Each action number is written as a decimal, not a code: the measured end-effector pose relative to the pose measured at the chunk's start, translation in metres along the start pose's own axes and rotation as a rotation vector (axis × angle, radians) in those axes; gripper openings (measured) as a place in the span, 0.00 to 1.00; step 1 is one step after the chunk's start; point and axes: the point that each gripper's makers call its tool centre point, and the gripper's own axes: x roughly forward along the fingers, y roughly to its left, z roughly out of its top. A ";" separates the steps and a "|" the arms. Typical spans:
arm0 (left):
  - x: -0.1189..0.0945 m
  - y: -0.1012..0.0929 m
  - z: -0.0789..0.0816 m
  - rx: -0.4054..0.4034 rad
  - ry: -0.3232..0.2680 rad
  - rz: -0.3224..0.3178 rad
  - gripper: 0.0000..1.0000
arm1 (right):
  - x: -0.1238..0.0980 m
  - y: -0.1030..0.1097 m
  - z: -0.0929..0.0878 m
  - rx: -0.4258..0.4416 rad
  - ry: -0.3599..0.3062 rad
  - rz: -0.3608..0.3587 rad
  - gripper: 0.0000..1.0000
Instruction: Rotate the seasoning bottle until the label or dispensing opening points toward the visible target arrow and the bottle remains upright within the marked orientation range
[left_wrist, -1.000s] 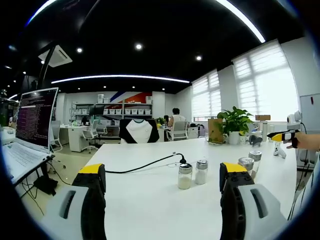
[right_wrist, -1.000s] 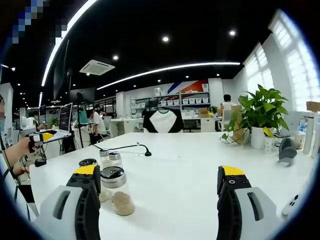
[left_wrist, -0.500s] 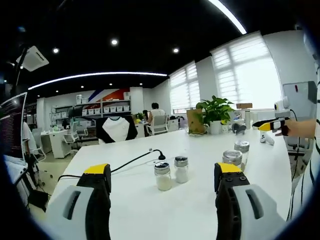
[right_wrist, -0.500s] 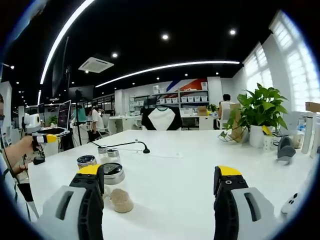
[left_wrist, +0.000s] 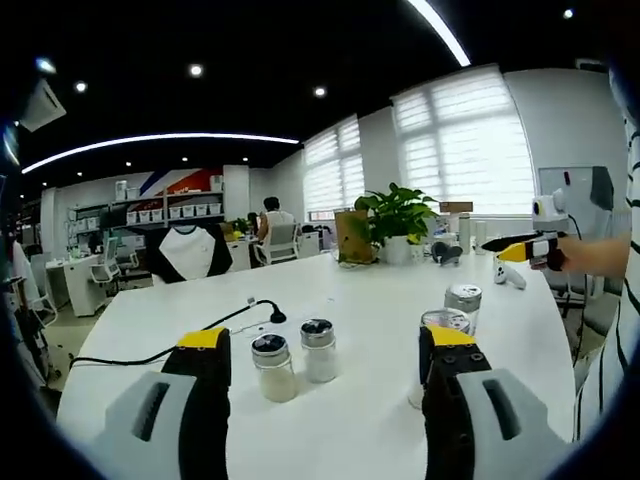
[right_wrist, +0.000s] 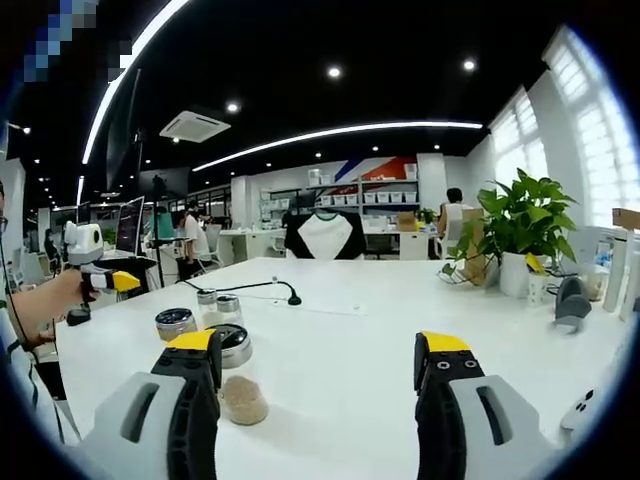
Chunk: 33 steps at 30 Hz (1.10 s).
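Note:
Four glass seasoning bottles with metal caps stand upright on the white table (left_wrist: 380, 290). In the left gripper view two small bottles, one (left_wrist: 273, 366) beside the other (left_wrist: 319, 350), stand ahead between my jaws. A wider bottle (left_wrist: 437, 324) is partly hidden behind the right jaw, and another bottle (left_wrist: 462, 302) stands beyond it. My left gripper (left_wrist: 325, 345) is open and holds nothing. In the right gripper view my right gripper (right_wrist: 316, 346) is open, and a bottle of brown seasoning (right_wrist: 240, 385) sits by its left jaw. The left gripper (right_wrist: 100, 281) shows at far left, the right gripper (left_wrist: 522, 248) at far right.
A black cable (left_wrist: 215, 325) runs across the table toward the small bottles. A potted plant (right_wrist: 520, 235) and small objects stand near the far right edge. Office desks, chairs and people are behind the table. A hand (right_wrist: 45, 305) holds the other gripper.
The left gripper view has swung to the right and come nearer, so the bottles sit further left and larger. Both pairs of jaws stand slightly narrower. The bottles have not moved.

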 end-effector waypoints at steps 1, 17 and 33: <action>0.002 -0.001 0.000 0.002 0.000 -0.004 0.77 | 0.000 -0.001 0.000 0.002 -0.001 -0.003 0.79; 0.050 -0.022 -0.013 -0.002 -0.001 -0.071 0.57 | -0.001 -0.002 -0.003 0.023 0.011 0.009 0.71; 0.096 0.000 -0.043 -0.023 0.045 0.075 0.46 | -0.018 -0.004 -0.008 0.052 0.010 -0.012 0.67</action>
